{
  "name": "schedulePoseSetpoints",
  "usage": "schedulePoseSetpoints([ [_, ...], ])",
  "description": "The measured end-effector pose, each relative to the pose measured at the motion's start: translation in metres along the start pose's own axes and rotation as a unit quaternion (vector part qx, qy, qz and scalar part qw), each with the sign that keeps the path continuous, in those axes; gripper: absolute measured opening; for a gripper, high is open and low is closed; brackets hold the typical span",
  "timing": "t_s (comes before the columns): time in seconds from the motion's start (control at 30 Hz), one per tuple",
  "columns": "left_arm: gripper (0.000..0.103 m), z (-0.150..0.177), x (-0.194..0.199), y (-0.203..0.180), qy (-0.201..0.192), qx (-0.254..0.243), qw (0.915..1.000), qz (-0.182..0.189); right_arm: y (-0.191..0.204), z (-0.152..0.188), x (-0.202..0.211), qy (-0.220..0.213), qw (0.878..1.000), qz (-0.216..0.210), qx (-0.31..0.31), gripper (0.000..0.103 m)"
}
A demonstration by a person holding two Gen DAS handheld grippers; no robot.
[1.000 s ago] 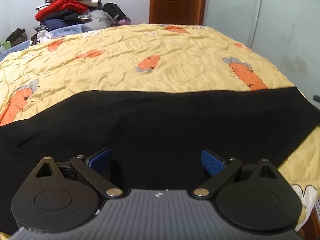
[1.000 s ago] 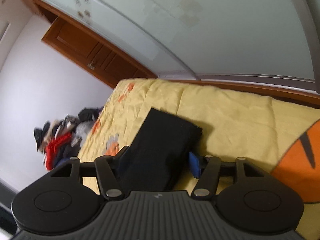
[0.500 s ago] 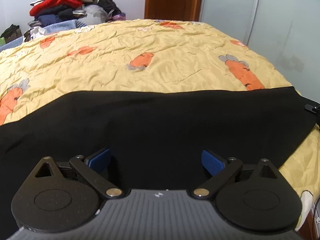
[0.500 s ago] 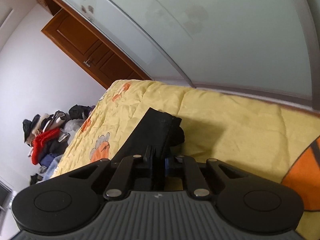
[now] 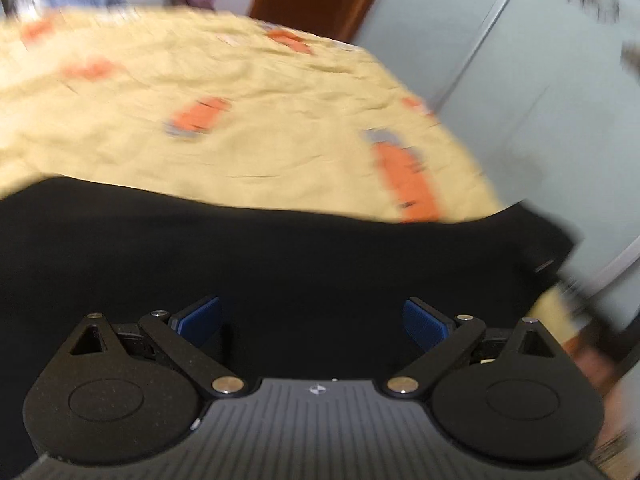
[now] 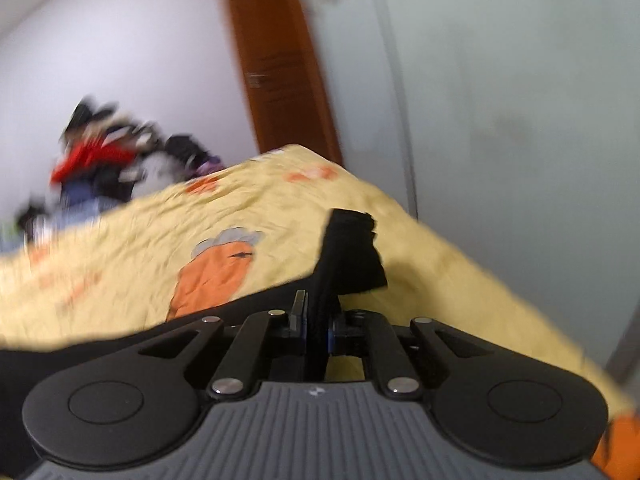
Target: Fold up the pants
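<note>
Bed (image 5: pixel 248 92) under a wrinkled yellow bedspread (image 6: pixel 120 248) printed with orange carrot figures, filling the middle of both views. Brown wooden door (image 6: pixel 280 64) upper centre of the right wrist view, against a white wall; pale frosted wardrobe panels (image 5: pixel 540 92) along the right side. Heap of mixed clothes (image 6: pixel 108 160), red and dark pieces among them, at left beyond the far edge of the bed. Both views smeared by motion blur.

Black pants (image 5: pixel 280 264) laid flat in a broad dark band across the lower middle of the left wrist view, resting on the bedspread, one end lifted at the right edge of the frame.

Left hand-held gripper (image 5: pixel 312 318) angled down over the pants, blue pads (image 5: pixel 424 324) spread wide apart, nothing pinched between them; whether touching the fabric, unclear.

Right hand-held gripper (image 6: pixel 316 324) at lower centre of its view, jaws pressed together on a fold of the black pants, cloth end standing up above the fingertips, clear of the bedspread, with the rest trailing off to the lower left.
</note>
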State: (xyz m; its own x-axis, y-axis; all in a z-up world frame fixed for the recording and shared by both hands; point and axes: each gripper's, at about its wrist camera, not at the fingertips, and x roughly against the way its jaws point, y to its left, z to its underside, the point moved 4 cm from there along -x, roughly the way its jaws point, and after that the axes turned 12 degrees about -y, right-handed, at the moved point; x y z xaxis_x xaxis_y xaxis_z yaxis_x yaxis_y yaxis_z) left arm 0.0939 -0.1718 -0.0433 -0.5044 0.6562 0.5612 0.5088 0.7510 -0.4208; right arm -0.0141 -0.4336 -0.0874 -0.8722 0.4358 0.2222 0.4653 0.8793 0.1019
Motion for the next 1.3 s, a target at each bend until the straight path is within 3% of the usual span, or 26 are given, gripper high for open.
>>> schedulePoseSetpoints([
  [0.1, 0.098, -0.010, -0.025, -0.019, 0.023, 0.044, 0.9968, 0.062, 0.021, 0.003, 0.001, -0.001, 0.998, -0.009, 0.058, 0.008],
  [0.2, 0.098, -0.010, -0.048, -0.041, 0.037, 0.064, 0.9921, 0.101, 0.032, 0.007, 0.005, 0.001, 0.996, -0.020, 0.089, 0.008],
  [0.33, 0.098, -0.005, -0.074, -0.059, 0.067, 0.117, 0.9789, 0.153, 0.055, 0.005, 0.022, -0.013, 0.990, -0.055, 0.130, 0.008],
  [0.53, 0.099, 0.000, -0.099, -0.050, 0.086, 0.234, 0.9543, 0.165, 0.099, 0.005, 0.054, -0.034, 0.974, -0.137, 0.177, 0.008],
  [0.6, 0.101, 0.000, -0.107, -0.041, 0.088, 0.281, 0.9410, 0.167, 0.108, 0.008, 0.056, -0.037, 0.970, -0.131, 0.202, 0.008],
  [0.67, 0.101, -0.005, -0.112, -0.036, 0.095, 0.299, 0.9353, 0.163, 0.109, 0.012, 0.057, -0.041, 0.966, -0.099, 0.237, 0.008],
  [0.7, 0.101, -0.006, -0.112, -0.037, 0.095, 0.295, 0.9367, 0.164, 0.111, 0.014, 0.057, -0.039, 0.963, -0.095, 0.248, 0.010],
  [0.77, 0.101, -0.009, -0.107, -0.040, 0.088, 0.272, 0.9440, 0.165, 0.106, 0.021, 0.055, -0.018, 0.962, -0.087, 0.258, 0.029],
  [0.83, 0.101, -0.009, -0.104, -0.043, 0.086, 0.249, 0.9514, 0.160, 0.103, 0.030, 0.057, -0.011, 0.959, -0.087, 0.270, 0.062],
  [0.87, 0.102, -0.008, -0.104, -0.043, 0.087, 0.246, 0.9522, 0.159, 0.103, 0.034, 0.058, -0.008, 0.956, -0.086, 0.282, 0.066],
  [1.0, 0.102, -0.005, -0.102, -0.042, 0.091, 0.247, 0.9519, 0.157, 0.106, 0.045, 0.046, -0.010, 0.943, -0.055, 0.329, 0.064],
  [1.13, 0.102, -0.006, -0.096, -0.039, 0.086, 0.234, 0.9572, 0.146, 0.112, 0.056, 0.029, 0.005, 0.918, -0.033, 0.395, 0.064],
  [1.23, 0.102, -0.007, -0.093, -0.038, 0.082, 0.222, 0.9611, 0.142, 0.115, 0.058, 0.021, -0.010, 0.900, -0.011, 0.435, 0.064],
  [1.27, 0.102, -0.007, -0.092, -0.039, 0.082, 0.221, 0.9617, 0.140, 0.115, 0.056, 0.019, -0.020, 0.897, -0.001, 0.441, 0.062],
  [1.3, 0.102, -0.007, -0.093, -0.039, 0.083, 0.219, 0.9621, 0.140, 0.114, 0.055, 0.013, -0.024, 0.895, 0.007, 0.445, 0.053],
])
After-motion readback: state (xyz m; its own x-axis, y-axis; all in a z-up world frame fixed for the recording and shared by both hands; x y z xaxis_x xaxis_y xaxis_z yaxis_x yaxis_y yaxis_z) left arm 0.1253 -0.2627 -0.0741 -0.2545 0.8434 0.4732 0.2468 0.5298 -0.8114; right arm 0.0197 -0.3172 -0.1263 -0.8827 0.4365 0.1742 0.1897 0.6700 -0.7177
